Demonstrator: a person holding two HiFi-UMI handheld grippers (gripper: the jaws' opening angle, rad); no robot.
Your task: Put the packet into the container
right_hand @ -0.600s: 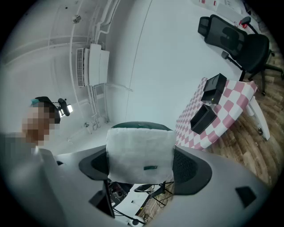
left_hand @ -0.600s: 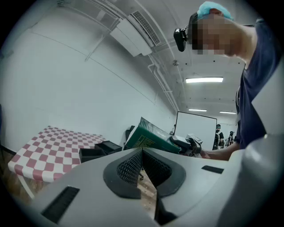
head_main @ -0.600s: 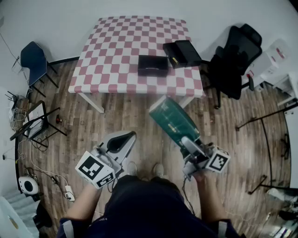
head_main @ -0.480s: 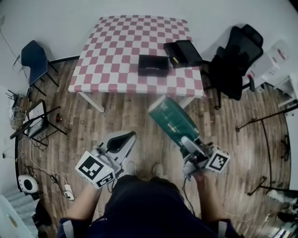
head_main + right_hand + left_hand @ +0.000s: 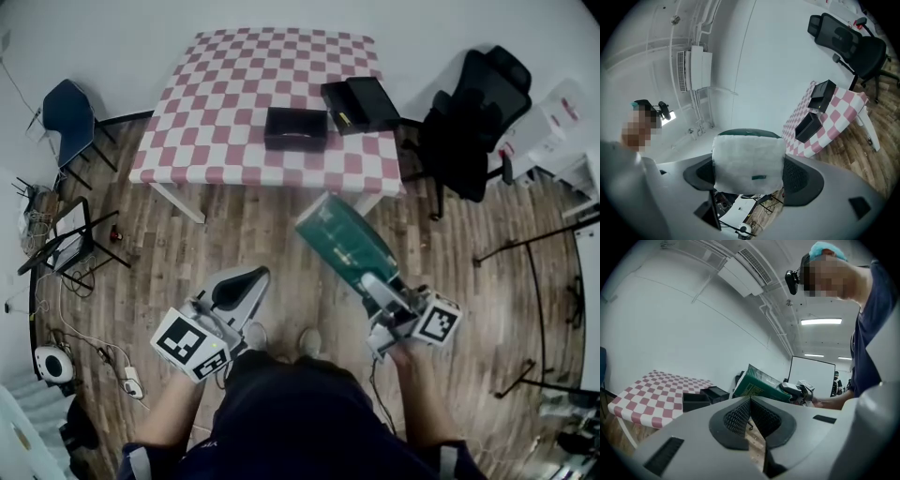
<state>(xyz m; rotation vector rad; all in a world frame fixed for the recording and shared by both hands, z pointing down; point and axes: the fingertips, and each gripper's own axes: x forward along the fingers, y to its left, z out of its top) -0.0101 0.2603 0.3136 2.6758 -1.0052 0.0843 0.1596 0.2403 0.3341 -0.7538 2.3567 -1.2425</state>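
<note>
The wooden floor (image 5: 281, 234) is taking up most of the head view. The counter (image 5: 234, 103), covered in a red-and-white check cloth, is standing on the floor at the far side, against a pale wall. A black office chair (image 5: 469, 122) is standing just beside the counter's right end, and a blue chair (image 5: 66, 117) is standing near its left end.

The packet (image 5: 342, 242), green with a white end, is hanging in the air over the floor, short of the counter's near edge and well apart from the container (image 5: 296, 128). Its long axis is pointing toward the counter.

The container, an open black box, is sitting on the counter near the near edge. A second black case (image 5: 359, 104) is lying on the counter just beside the container, to its right and farther back.

The right tool (image 5: 373, 284) is clamping the packet: in the right gripper view the white end is filling the gap and both pads are pressing on its sides.

The left tool (image 5: 246, 279) is hanging over the floor, well apart from the packet. Its jaws are standing together at the tips, and nothing is sitting between them.
</note>
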